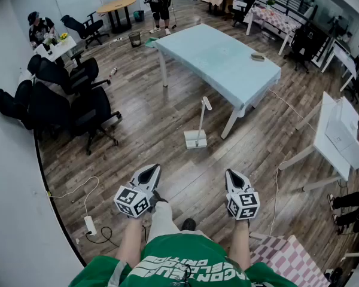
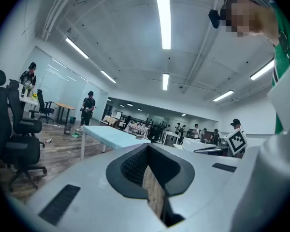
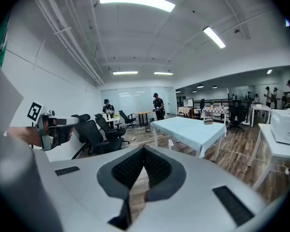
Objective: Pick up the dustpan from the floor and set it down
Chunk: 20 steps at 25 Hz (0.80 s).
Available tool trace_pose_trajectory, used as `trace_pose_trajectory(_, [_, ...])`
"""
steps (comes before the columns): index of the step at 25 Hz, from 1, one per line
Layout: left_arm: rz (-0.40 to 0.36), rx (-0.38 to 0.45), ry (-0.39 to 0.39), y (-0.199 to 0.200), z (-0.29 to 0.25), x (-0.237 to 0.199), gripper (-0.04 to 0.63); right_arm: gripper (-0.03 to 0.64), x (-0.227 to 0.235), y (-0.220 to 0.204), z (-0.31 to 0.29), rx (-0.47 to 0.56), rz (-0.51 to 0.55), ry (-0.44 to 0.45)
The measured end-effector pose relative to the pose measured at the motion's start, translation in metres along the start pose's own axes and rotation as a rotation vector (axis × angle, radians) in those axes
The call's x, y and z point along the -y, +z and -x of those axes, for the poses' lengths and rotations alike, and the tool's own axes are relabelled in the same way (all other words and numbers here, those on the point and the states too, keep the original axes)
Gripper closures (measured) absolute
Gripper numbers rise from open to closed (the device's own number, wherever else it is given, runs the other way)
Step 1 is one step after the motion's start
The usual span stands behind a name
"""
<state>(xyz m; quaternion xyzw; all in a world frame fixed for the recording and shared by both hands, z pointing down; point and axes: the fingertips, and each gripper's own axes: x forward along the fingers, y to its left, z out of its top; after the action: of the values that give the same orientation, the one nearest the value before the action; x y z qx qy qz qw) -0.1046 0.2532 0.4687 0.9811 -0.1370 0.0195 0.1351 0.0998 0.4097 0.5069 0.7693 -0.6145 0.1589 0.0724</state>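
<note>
A white dustpan [image 1: 196, 138] stands on the wooden floor with its long handle [image 1: 202, 113] upright, just in front of the light blue table [image 1: 227, 61]. Both grippers hang well short of it, near the person's body. My left gripper [image 1: 149, 173] is to the dustpan's lower left, my right gripper [image 1: 233, 177] to its lower right. In the left gripper view the left gripper [image 2: 147, 148] has its tips together and nothing between them. The right gripper [image 3: 144, 149] is also shut and empty, and the dustpan's handle [image 3: 170, 142] shows small beyond it.
Black office chairs [image 1: 78, 100] crowd the left wall. A white desk [image 1: 341, 136] stands at the right. A power strip with cable [image 1: 90, 223] lies on the floor at lower left, a pink checked mat [image 1: 293, 259] at lower right. A person [image 1: 158, 5] stands far off.
</note>
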Motion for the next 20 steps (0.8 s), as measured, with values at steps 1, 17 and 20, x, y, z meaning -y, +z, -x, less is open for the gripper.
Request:
trace_pose_trajectory(1, [0.000, -0.001, -0.004, -0.001, -0.004, 0.001, 0.601, 0.609, 0.003, 0.000, -0.001, 0.000, 0.002, -0.002])
trace_pose_trajectory(17, [-0.011, -0.016, -0.092, 0.032, -0.092, -0.079, 0.601, 0.609, 0.035, 0.044, -0.101, 0.019, -0.017, -0.094])
trace_pose_trajectory(20, [-0.020, -0.016, -0.127, 0.048, -0.118, -0.108, 0.601, 0.609, 0.040, 0.065, -0.133, 0.027, -0.024, -0.126])
